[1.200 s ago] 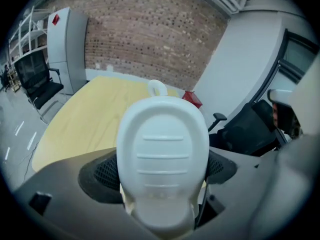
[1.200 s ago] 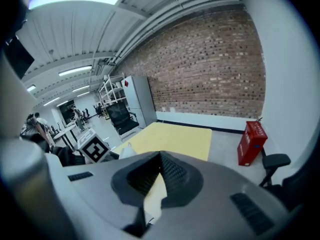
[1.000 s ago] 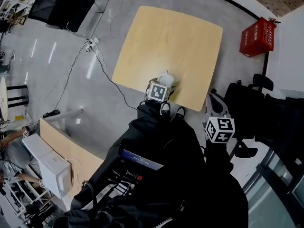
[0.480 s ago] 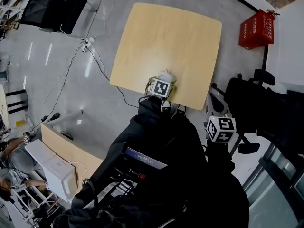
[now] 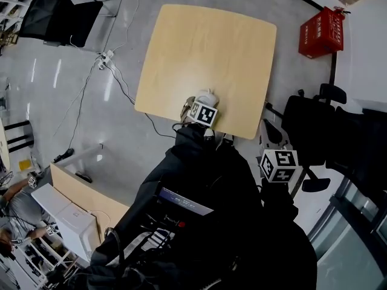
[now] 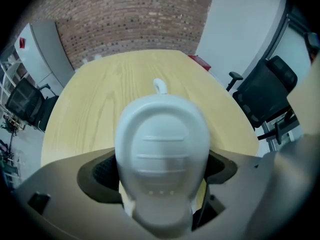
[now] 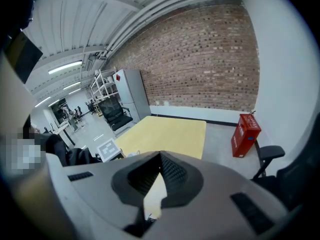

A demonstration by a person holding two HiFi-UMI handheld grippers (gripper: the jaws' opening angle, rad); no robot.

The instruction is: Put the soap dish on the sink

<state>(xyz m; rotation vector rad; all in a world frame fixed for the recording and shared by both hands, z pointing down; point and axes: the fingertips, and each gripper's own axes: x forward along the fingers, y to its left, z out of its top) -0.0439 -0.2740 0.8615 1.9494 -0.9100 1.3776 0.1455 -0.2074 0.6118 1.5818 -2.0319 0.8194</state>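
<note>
A white oval soap dish (image 6: 162, 149) with ridges and small drain holes fills the left gripper view, and a small white hook (image 6: 159, 86) shows at its far end. My left gripper (image 6: 161, 171) is shut on it, dark pads against both sides. In the head view the left gripper (image 5: 204, 106) holds the soap dish (image 5: 209, 95) over the near edge of the wooden table (image 5: 205, 47). My right gripper (image 5: 279, 165) hangs off the table's right corner; in its own view the right gripper (image 7: 156, 179) is shut on nothing. No sink is in view.
A red box (image 5: 320, 32) stands on the floor beyond the table's right side, and a black office chair (image 5: 314, 138) is close to the right gripper. Another chair (image 5: 57, 14) and a power strip with cables (image 5: 107, 59) lie to the left. A black sleeve (image 5: 205, 180) fills the foreground.
The left gripper stays at the table's near edge with the soap dish in it. The head view has shifted slightly; the right gripper has barely moved.
</note>
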